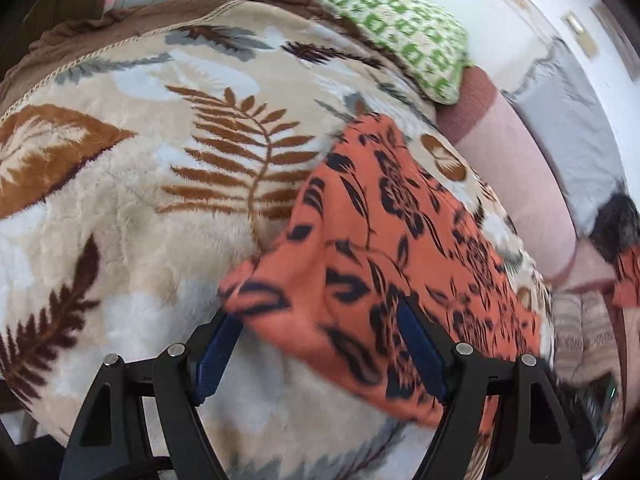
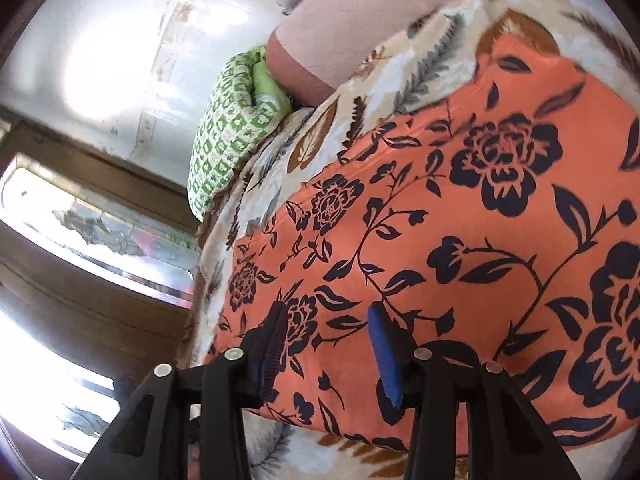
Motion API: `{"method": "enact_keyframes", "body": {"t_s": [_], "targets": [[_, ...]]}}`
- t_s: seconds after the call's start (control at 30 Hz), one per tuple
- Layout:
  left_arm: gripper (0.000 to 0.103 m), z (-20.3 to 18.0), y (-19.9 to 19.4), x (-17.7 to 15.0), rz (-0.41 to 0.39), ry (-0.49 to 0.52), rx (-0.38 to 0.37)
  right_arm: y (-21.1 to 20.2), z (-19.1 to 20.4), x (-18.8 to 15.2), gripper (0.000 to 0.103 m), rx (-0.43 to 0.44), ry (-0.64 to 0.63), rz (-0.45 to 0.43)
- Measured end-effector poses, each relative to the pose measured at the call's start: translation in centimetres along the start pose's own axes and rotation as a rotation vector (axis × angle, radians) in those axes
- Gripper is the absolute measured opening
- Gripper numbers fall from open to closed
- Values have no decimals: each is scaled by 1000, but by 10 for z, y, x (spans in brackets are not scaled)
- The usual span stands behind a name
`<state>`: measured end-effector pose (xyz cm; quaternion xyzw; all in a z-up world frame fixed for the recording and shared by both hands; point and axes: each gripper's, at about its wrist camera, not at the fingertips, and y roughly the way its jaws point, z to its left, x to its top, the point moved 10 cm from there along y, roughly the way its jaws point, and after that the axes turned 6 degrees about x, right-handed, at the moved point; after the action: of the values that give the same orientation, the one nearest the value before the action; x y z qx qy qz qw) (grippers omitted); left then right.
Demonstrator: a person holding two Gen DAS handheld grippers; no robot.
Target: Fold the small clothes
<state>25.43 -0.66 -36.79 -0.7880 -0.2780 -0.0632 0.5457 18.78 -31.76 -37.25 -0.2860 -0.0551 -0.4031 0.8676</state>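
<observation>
An orange garment with a dark floral print lies spread on a leaf-patterned blanket. My left gripper is open, its blue-padded jaws set wide apart over the garment's near corner, not closed on it. In the right wrist view the same orange garment fills the right side. My right gripper is open just above the cloth near its edge, holding nothing.
A green-and-white patterned pillow lies at the head of the bed; it also shows in the right wrist view. A pink bedsheet and grey cloth lie beyond the blanket. A wooden window frame stands left.
</observation>
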Motion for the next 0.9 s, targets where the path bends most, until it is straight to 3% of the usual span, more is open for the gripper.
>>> {"method": "enact_keyframes", "body": {"t_s": [0.07,0.13,0.23,0.3,0.33,0.4,0.5,0.73,0.9], "targets": [[73,-6,1,6,-31,-1,-7,1,-4,-1,45,39,49,16],[38,-13,0,10,-80,57,40,2,-1,-3,45,94,70,27],[32,-15,7,11,-108,105,101,7,6,-9,42,116,30,51],[29,-12,11,11,-106,99,120,27,-2,-24,37,92,51,163],[26,-11,10,12,-108,98,122,35,-8,-31,28,69,62,206],[22,-16,5,15,-123,115,133,36,-14,-31,22,30,51,217],[19,-31,-9,19,-154,158,127,28,-14,-25,22,64,86,219],[15,-128,-65,16,-276,378,49,-39,-34,32,26,42,118,-19],[14,-233,-85,-30,-299,575,-59,-94,-55,67,26,74,182,-193]]}}
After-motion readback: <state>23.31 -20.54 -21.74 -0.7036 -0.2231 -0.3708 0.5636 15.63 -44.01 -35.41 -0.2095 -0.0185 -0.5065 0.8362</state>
